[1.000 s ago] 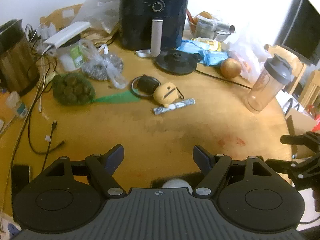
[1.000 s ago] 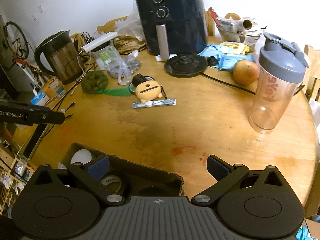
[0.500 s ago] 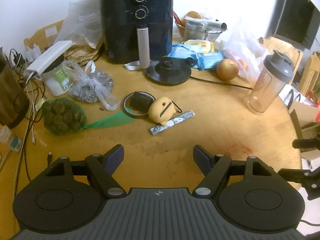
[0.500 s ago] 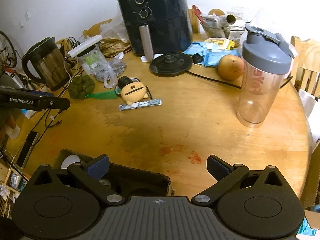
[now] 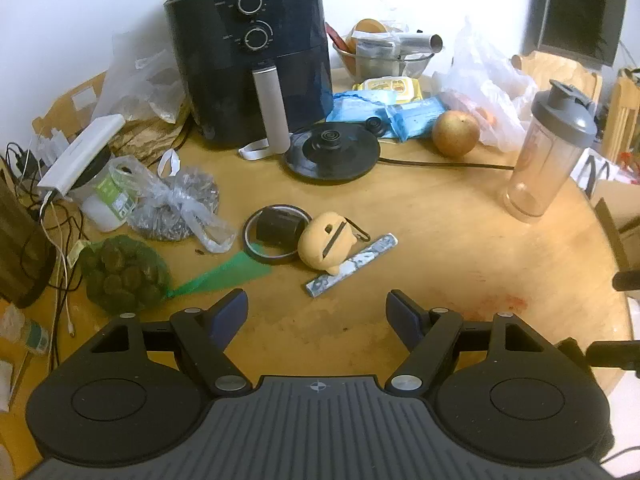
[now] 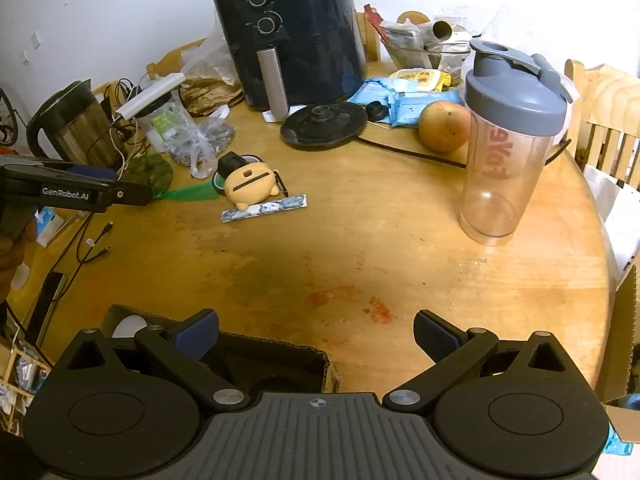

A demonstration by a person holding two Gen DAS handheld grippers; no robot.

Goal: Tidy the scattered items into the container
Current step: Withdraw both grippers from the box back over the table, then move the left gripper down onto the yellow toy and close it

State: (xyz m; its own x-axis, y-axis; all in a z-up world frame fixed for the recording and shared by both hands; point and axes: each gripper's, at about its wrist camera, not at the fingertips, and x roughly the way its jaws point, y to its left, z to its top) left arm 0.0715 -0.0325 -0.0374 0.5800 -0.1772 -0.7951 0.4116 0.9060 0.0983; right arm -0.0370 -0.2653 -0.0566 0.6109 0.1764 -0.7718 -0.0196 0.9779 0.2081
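On the round wooden table lie a yellow earbud case (image 5: 326, 245) (image 6: 250, 186), a long silver sachet (image 5: 352, 265) (image 6: 265, 209), and a black tape ring (image 5: 276, 234) with a small dark block inside it. My left gripper (image 5: 318, 312) hangs open and empty just short of the sachet. A cardboard box (image 6: 280, 364) sits at the near table edge under my right gripper (image 6: 316, 332), which is open and empty. A white round thing (image 6: 128, 326) shows in the box. The left gripper's side (image 6: 80, 192) reaches in from the left in the right wrist view.
A black air fryer (image 5: 250, 56) stands at the back, with a kettle base (image 5: 332, 152), an apple (image 5: 455, 133) and blue packets (image 5: 384, 114) before it. A shaker bottle (image 6: 506, 144) stands right. A green net bag (image 5: 122, 274), a knotted plastic bag (image 5: 176, 206), a kettle (image 6: 76, 124) and cables crowd the left.
The left gripper has moved forward over the table toward the yellow case and sachet, and the box has dropped out of its view. The right gripper has shifted only slightly.
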